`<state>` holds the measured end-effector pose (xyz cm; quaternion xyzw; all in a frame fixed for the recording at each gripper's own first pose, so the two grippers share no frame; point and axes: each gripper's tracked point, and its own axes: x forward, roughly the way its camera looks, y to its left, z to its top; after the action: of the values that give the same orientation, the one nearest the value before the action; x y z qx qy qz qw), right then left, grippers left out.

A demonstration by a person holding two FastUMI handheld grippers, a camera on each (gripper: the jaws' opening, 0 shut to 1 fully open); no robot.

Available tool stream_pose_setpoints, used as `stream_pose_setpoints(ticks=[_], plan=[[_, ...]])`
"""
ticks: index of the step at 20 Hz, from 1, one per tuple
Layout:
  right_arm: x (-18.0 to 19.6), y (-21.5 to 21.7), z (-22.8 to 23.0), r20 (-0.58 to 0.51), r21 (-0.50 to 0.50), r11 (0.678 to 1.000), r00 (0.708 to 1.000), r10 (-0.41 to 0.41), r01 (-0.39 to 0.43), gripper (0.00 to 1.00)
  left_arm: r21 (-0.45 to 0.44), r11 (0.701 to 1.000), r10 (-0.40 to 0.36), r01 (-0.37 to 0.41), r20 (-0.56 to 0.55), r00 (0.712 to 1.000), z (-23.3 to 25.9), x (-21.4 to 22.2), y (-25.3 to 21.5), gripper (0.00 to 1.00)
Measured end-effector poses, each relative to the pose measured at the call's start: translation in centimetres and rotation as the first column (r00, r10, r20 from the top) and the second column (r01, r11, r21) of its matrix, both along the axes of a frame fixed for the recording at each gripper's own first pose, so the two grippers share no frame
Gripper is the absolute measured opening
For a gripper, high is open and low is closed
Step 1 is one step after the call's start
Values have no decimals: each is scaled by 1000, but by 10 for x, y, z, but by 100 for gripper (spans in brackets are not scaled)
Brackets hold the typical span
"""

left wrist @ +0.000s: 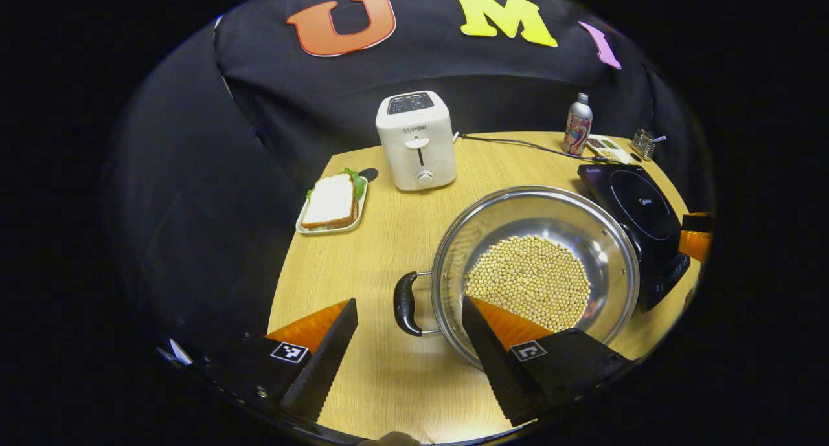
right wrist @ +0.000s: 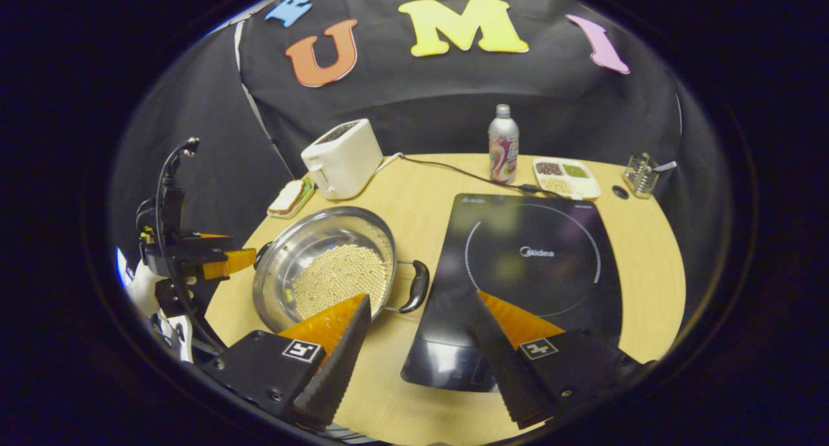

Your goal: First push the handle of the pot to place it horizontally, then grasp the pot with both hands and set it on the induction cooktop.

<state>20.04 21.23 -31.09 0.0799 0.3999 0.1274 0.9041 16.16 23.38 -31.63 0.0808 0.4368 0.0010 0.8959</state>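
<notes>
With the round steel pot of pale beans (left wrist: 534, 271) on the wooden bench (left wrist: 388, 239) at nine o'clock of the black induction cooktop (right wrist: 524, 271), the left gripper (left wrist: 408, 342) and right gripper (right wrist: 421, 342), both wide open, should each close squarely on a black side handle (left wrist: 405, 302).

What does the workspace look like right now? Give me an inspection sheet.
Surface: round wooden table, lit.
Job's things: steel pot holding beans, side handles level; induction cooktop beside it, bare.
Clutter: toaster, sandwich tray, bottle, divided snack tray, small metal holder.
Grippers: left gripper open, fingers either side of the near handle; right gripper open, above the other handle.
Cables: black cord running across the table to the cooktop.
Surroundings: black cloth wall.
</notes>
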Motion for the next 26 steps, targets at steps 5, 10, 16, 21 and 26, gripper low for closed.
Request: stream_pose_setpoints(ticks=[5, 10, 16, 21, 26], plan=[[30, 23, -41, -117, -23, 1000, 993, 9, -12, 95, -15, 1000, -6, 4, -105, 994, -32, 17, 3, 97], [45, 36, -59, -185, -64, 998, 983, 10, -22, 87, -46, 999, 8, -17, -203, 979, -55, 21, 5, 97], [47, 35, -63, -243, -78, 997, 969, -36, 17, 75, -72, 997, -13, -7, -275, 961, -69, 25, -2, 80], [50, 33, -64, -271, -84, 996, 962, -42, 20, 65, -75, 997, 1, -25, -304, 953, -67, 23, -3, 79], [52, 35, -64, -261, -62, 998, 965, -39, 23, 62, -95, 995, 7, -40, -326, 945, -68, 21, -4, 64]])
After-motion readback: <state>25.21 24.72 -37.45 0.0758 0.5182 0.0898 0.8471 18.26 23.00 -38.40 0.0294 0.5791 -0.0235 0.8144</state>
